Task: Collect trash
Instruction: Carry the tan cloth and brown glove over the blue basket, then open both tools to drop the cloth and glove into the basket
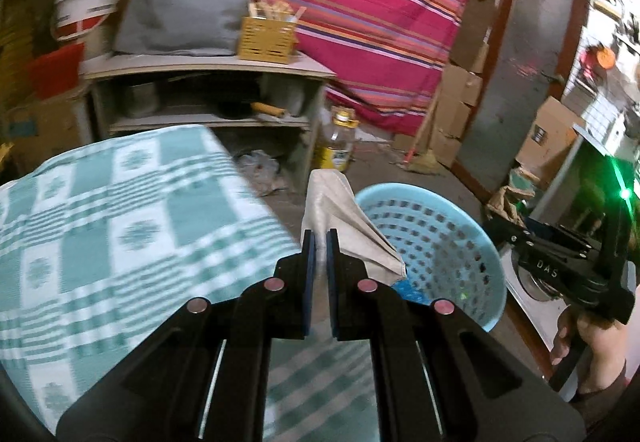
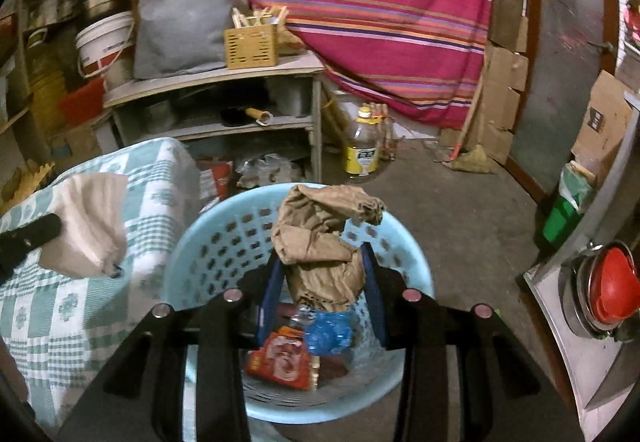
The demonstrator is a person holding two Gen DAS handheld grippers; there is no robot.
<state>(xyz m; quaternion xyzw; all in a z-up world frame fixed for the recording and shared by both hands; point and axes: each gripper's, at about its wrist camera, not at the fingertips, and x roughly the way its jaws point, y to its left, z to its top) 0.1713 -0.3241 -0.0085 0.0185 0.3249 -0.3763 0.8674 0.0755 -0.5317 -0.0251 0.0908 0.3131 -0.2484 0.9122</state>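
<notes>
I have both pieces of trash in hand and am at the drop step. My right claw (image 2: 324, 274) is clamped on a crumpled brown paper bag (image 2: 320, 242), held right above the light blue perforated basket (image 2: 208, 242), which already holds a red snack wrapper (image 2: 280, 360) and a crushed blue plastic piece (image 2: 330, 330). My left claw (image 1: 320, 242) is pinched nearly together on a crumpled whitish paper (image 1: 340, 218), above the edge of the green checked cloth (image 1: 120, 210), just beside the basket rim. Next, I judge, the right claw should part to let the bag fall in, then the left should carry its paper over the opening before releasing, or it may land on the cloth.
</notes>
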